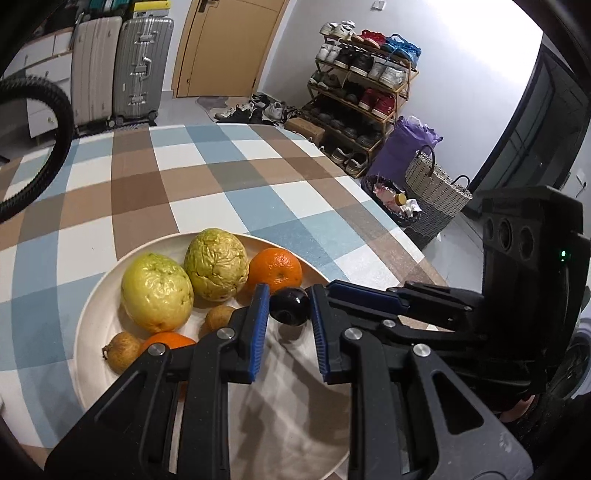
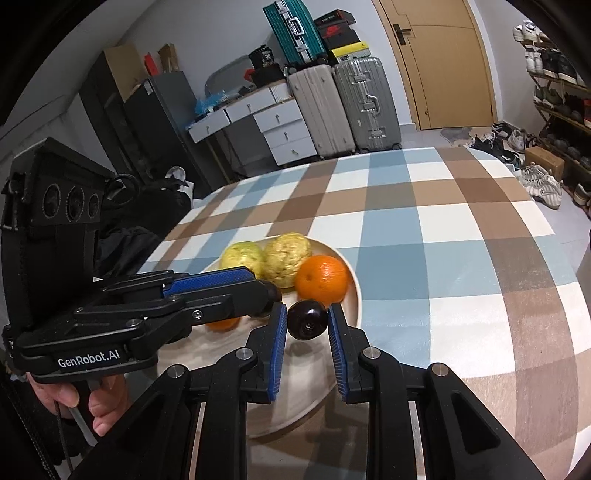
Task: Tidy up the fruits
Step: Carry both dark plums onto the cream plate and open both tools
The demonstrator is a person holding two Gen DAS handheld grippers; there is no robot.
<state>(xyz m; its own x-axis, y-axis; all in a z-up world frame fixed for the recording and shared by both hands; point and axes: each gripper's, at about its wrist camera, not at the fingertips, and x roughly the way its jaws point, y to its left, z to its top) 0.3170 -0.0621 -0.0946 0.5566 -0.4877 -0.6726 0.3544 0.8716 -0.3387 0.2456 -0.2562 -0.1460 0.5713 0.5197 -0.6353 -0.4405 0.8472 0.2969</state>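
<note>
Right wrist | dark plum pinched between right gripper's fingers

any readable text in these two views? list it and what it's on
"GenRobot.AI": white lettering on the side of the left tool, right wrist view.
Shoe boxes on the stacked suitcases: printing too small to read.
Left wrist view: nothing legible.

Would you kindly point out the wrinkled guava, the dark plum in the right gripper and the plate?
Wrinkled guava (image 1: 216, 264), left wrist view, middle of its creased skin.
Dark plum (image 2: 307, 319), right wrist view, its glossy front.
Plate (image 1: 94, 295), left wrist view, bare left rim.
</note>
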